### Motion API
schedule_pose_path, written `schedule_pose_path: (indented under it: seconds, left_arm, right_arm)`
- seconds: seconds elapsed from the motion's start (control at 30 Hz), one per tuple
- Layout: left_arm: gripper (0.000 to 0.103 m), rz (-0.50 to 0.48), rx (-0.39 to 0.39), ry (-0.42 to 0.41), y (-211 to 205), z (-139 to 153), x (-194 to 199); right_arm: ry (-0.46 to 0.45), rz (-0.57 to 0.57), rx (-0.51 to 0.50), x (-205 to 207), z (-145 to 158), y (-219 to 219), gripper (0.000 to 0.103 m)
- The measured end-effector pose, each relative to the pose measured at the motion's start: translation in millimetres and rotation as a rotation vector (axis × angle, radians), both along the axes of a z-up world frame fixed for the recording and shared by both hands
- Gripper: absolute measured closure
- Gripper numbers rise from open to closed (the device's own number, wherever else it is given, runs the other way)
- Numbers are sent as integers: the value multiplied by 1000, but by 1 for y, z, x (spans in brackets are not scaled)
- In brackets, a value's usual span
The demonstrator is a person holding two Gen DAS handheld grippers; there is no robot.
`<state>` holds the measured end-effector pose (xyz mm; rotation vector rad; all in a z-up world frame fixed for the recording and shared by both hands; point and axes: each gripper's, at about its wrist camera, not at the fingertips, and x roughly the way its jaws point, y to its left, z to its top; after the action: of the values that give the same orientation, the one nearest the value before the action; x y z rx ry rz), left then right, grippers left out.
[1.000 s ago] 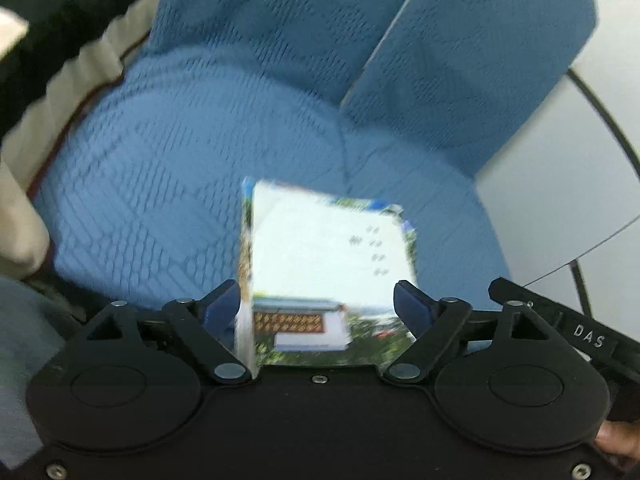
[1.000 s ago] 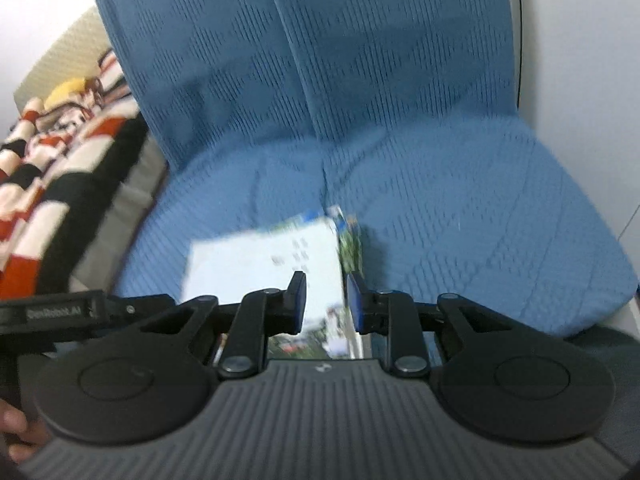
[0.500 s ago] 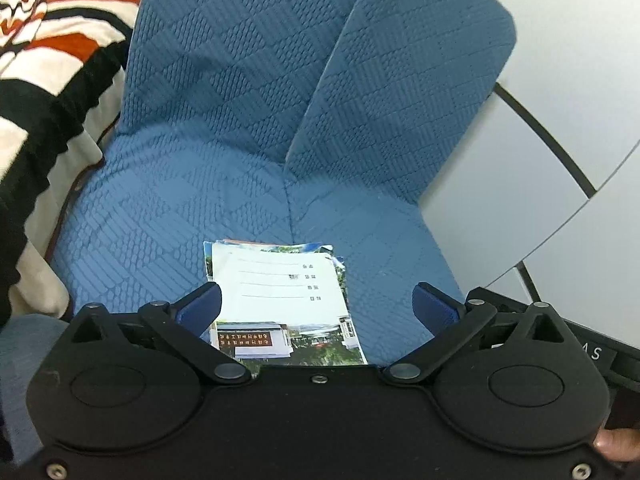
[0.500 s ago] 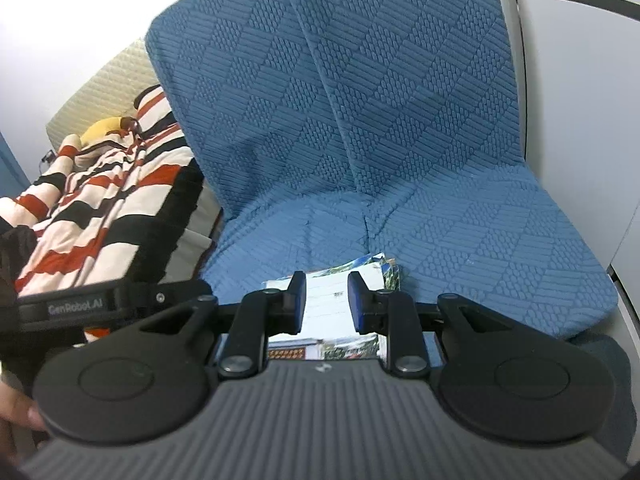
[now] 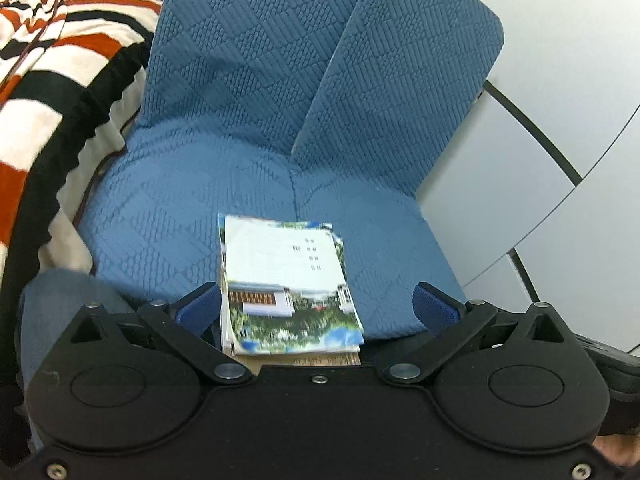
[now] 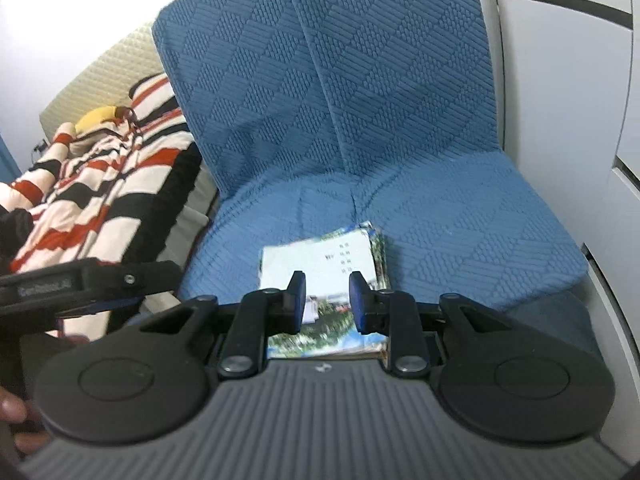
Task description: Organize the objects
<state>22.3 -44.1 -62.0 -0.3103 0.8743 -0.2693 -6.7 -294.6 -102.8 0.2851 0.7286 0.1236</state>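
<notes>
Above the front edge of the seat, the left gripper tilts downward with its blue-padded fingers spread to their widest; its jaws have just been opening, and the pads touch nothing. The stack of booklets shows in the gap between them but lies flat on the cushion below, free of any grip. A bit of the person's hand shows at the lower right corner behind that gripper's body.

The right gripper also points downward at a slant, its jaws narrowed to a small gap with nothing pinched between them; the stack of booklets lies on the seat beyond and beneath its tips. The left tool's black housing reaches in from the left of this view, beside the person's fingertips.

The stack rests near the front middle of the blue quilted chair, its top cover white with a photograph. A striped blanket lies just beside the chair, and pale wall panels stand on the other side.
</notes>
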Motion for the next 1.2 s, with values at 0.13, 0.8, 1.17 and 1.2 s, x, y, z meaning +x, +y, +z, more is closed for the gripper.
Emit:
schedule_pose_path:
  seconds: [0.13,0.8,1.17,1.2]
  left_arm:
    - [1,12,17,14,1,-4,-1]
    - [1,15,5,-24,-6,-8,-3]
    - [1,19,-1,-19,-4,-8,-7]
    - [1,20,5,-24,-4,-7,-7]
  right_arm:
    - [12,17,-5,-1,-8,1,17]
    - [35,-10,8,4,-24,-10,12]
    - [46,4,7,7,-28,-8,12]
    - [46,5,8,7,-28,-8,12]
